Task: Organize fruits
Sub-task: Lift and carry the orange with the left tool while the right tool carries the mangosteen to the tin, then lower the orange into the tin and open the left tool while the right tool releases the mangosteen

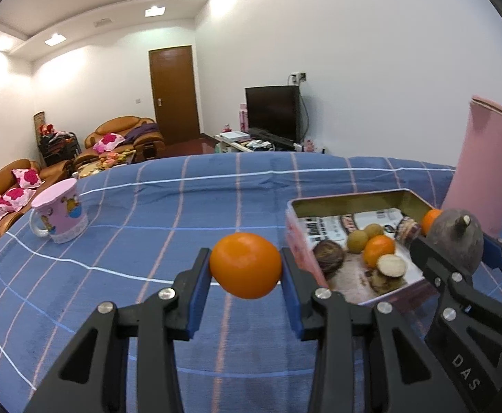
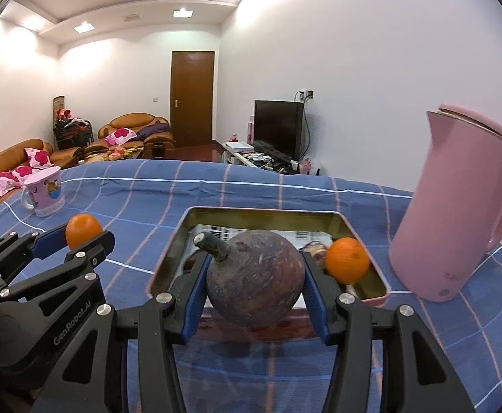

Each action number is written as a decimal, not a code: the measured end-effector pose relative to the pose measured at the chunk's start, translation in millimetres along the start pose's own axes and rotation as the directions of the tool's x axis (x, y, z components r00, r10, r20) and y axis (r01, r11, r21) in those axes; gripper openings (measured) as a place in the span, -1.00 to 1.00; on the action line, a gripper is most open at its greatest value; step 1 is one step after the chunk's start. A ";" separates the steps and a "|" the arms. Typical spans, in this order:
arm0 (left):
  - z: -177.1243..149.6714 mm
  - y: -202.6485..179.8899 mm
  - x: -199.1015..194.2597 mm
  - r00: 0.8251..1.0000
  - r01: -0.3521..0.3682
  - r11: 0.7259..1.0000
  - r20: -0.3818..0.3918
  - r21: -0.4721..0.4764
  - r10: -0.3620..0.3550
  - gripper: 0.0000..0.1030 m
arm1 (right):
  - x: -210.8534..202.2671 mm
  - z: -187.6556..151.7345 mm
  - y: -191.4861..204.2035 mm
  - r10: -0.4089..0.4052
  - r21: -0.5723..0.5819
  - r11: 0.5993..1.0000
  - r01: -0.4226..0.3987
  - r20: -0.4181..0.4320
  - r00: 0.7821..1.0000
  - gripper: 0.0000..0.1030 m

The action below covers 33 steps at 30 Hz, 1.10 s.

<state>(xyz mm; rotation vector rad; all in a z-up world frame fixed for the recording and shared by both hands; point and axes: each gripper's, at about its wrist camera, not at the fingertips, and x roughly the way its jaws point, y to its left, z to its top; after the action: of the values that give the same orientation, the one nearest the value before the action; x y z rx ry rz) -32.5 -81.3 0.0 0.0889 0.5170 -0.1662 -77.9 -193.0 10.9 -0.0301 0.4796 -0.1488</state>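
Note:
My left gripper (image 1: 246, 270) is shut on an orange (image 1: 246, 265), held above the blue checked cloth just left of the pink tin box (image 1: 297, 241). The same gripper (image 2: 84, 237) and its orange (image 2: 83, 230) show at the left of the right wrist view. My right gripper (image 2: 254, 284) is shut on a dark purple round fruit with a stem (image 2: 255, 280), held over the near edge of the tin box (image 2: 376, 297). That fruit (image 1: 457, 241) shows at the right of the left wrist view. Inside the box lie oranges (image 1: 379, 250), a brownish-yellow fruit (image 1: 357, 240) and several dark fruits.
A tall pink kettle (image 2: 457, 213) stands right of the box. A pink mug (image 1: 60, 211) sits on the cloth at the far left. The table edge (image 1: 216, 155) runs along the back, with sofas, a door and a television beyond.

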 end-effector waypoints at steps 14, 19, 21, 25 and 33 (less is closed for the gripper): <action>8.3 -52.7 6.4 0.997 0.081 0.996 -0.007 0.036 -0.081 -0.21 | 2.2 -1.4 -56.0 -0.081 0.049 0.995 0.081 -0.012 0.997 0.03; 11.4 -67.7 9.4 0.994 0.111 0.993 -0.011 0.046 -0.111 -0.21 | 3.1 -1.8 -69.0 -0.108 0.046 0.993 0.108 -0.007 0.994 0.03; 12.4 -73.9 12.0 0.992 0.123 0.991 -0.015 0.049 -0.122 -0.21 | 3.8 -1.7 -74.5 -0.120 0.050 0.991 0.120 -0.007 0.993 0.03; 15.2 -89.1 17.5 0.985 0.169 0.984 -0.032 0.056 -0.167 -0.21 | 6.6 -0.6 -84.6 -0.146 0.067 0.987 0.146 -0.012 0.989 0.03; 23.0 -98.2 36.8 0.972 0.223 0.975 -0.082 0.015 -0.221 -0.21 | 15.7 4.9 -94.4 -0.201 0.068 0.977 0.201 -0.008 0.980 0.03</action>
<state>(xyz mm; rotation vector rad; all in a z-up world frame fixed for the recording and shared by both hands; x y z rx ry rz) -7.5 -185.7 -2.6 0.0616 0.6047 -0.3888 -74.7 -288.7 14.1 -0.0114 0.4723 -0.3635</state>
